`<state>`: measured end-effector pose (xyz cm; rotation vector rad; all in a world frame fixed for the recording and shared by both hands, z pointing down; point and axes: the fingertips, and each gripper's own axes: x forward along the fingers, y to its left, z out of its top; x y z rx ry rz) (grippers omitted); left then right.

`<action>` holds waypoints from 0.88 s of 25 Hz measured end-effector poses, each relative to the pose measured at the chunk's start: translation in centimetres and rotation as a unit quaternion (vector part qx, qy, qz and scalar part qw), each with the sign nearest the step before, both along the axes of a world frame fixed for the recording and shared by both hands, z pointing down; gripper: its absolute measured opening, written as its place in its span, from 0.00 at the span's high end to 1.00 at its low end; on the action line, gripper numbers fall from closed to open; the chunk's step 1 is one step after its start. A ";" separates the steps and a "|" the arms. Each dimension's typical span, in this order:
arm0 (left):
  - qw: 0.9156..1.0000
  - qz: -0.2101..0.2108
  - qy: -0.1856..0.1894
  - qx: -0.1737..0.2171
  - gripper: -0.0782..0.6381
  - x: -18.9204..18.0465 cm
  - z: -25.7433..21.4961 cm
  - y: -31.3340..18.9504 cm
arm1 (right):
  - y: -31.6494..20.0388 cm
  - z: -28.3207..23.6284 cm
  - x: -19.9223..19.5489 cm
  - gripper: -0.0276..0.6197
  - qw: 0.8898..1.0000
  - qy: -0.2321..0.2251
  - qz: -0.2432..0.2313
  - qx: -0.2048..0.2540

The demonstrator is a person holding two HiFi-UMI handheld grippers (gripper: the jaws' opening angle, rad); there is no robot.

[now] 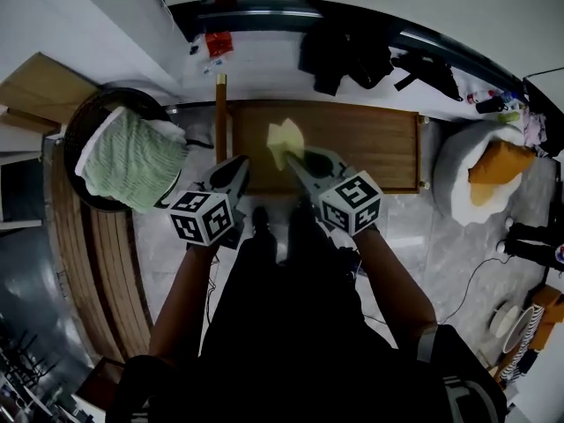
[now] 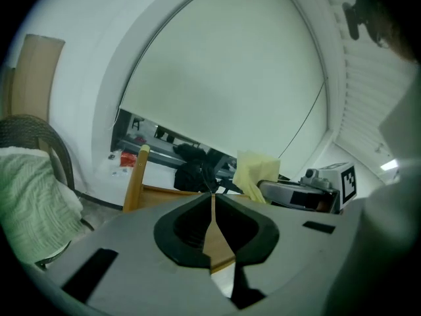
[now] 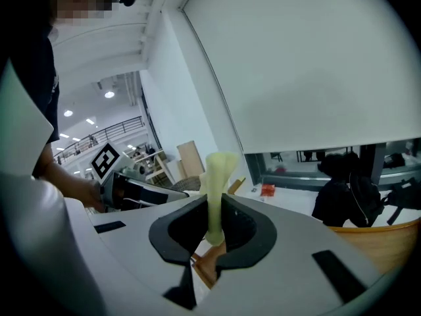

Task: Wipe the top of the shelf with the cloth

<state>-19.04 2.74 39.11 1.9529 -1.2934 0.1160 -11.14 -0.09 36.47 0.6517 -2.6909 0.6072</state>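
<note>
My left gripper (image 1: pixel 240 167) has its jaws pressed together with nothing between them, and it hangs at the front edge of the shelf (image 1: pixel 361 139), towards its left end. Just beside it, my right gripper (image 1: pixel 292 162) is clamped on the cloth (image 1: pixel 285 137). In the right gripper view the pale yellow cloth (image 3: pixel 217 176) stands up out of the jaws as a narrow bunched fold.

I judge the cloth to be light, soft and limp. Pinched by one bunched part like this, it would drag as a wad instead of lying flat. A grip nearer one edge, leaving most of it free to spread on the wood, would wipe better. It should not slip in the pads, and nothing about it is fragile.

The cloth is over the shelf top near the front edge, left of the middle. I cannot tell whether it touches the wood. Most of the top, out to the right end, lies bare beyond it. Further left stands a basket (image 1: pixel 84 130) holding a green towel (image 1: pixel 132 159).
</note>
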 end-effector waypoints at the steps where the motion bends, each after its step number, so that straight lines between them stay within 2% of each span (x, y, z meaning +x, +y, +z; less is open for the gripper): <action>1: 1.000 -0.007 -0.007 -0.008 0.87 0.0 0.3 -0.7 | -0.9 0.6 0.1 0.89 1.000 0.000 -0.002 -0.006; 5: 0.998 -0.042 -0.031 -0.042 0.87 -0.5 1.4 -3.1 | -3.8 3.4 -0.6 0.89 0.999 0.011 -0.020 -0.028; 8: 0.994 -0.074 -0.040 -0.064 0.87 -1.5 2.6 -4.7 | -5.0 5.2 -2.2 0.89 0.997 -0.001 -0.044 -0.059; 11: 0.989 -0.096 -0.048 -0.099 0.87 -2.7 4.3 -5.7 | -6.2 7.2 -3.9 0.89 0.995 -0.010 -0.036 -0.094; 16: 0.986 -0.097 -0.056 -0.127 0.87 -4.1 5.9 -7.0 | -7.8 11.9 -6.7 0.89 0.986 0.008 -0.020 -0.165; 22: 0.984 -0.078 -0.060 -0.149 0.87 -4.3 7.5 -8.4 | -9.4 17.1 -9.8 0.89 0.978 0.042 -0.001 -0.204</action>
